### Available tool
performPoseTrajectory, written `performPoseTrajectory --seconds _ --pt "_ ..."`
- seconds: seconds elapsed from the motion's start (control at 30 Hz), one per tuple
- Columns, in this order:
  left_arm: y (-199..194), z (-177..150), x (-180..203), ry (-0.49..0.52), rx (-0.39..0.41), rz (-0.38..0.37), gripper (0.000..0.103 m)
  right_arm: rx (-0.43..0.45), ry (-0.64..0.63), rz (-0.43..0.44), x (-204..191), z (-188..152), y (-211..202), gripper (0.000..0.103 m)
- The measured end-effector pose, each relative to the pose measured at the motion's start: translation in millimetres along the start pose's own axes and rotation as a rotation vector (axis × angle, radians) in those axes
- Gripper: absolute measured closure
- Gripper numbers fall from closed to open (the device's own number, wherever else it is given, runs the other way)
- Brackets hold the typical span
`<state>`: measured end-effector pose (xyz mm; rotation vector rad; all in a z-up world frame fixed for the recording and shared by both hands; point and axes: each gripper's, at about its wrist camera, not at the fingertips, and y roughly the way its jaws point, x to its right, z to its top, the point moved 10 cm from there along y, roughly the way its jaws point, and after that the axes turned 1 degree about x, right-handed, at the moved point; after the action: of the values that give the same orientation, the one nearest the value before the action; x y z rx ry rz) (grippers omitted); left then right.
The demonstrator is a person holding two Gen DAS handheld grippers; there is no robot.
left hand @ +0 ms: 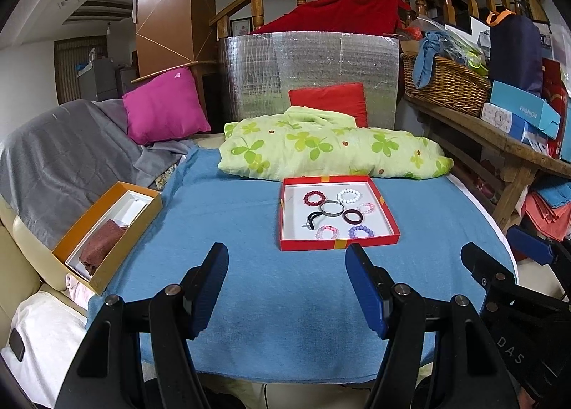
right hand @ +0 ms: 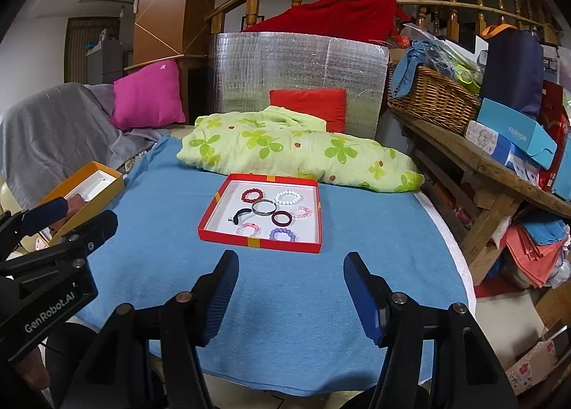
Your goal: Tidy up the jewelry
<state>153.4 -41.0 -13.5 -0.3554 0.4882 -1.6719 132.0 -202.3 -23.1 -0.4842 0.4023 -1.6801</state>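
A blue cloth (left hand: 249, 230) covers the table, with a green clover-print quilt (left hand: 321, 148) bunched along its far edge. At the left edge sits an orange box (left hand: 107, 234) holding a folded brown cloth (left hand: 101, 245). Just near of the quilt, around the middle, a red tray (right hand: 262, 241) holds the bracelets (right hand: 266, 213), seven loops or so lying flat and close together. Nearest, the left gripper (left hand: 287, 259) and right gripper (right hand: 291, 266) hover above the cloth, both released, jaws spread with nothing between them.
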Motion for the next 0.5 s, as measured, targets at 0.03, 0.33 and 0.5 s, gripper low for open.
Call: performPoseTrajectory --seconds 0.03,0.33,0.5 --pt "-0.6 0.4 0.2 0.001 0.002 0.0 0.034 0.001 0.001 -0.001 -0.3 0.2 -1.1 0.038" --pt "-9.0 2.1 1.5 0.002 0.02 -0.002 0.034 -0.003 0.007 -0.004 -2.4 -0.4 -3.1 0.038" --pt "-8.3 1.6 0.5 0.003 0.017 0.004 0.034 -0.009 0.012 -0.005 -2.2 -2.3 -1.7 0.038"
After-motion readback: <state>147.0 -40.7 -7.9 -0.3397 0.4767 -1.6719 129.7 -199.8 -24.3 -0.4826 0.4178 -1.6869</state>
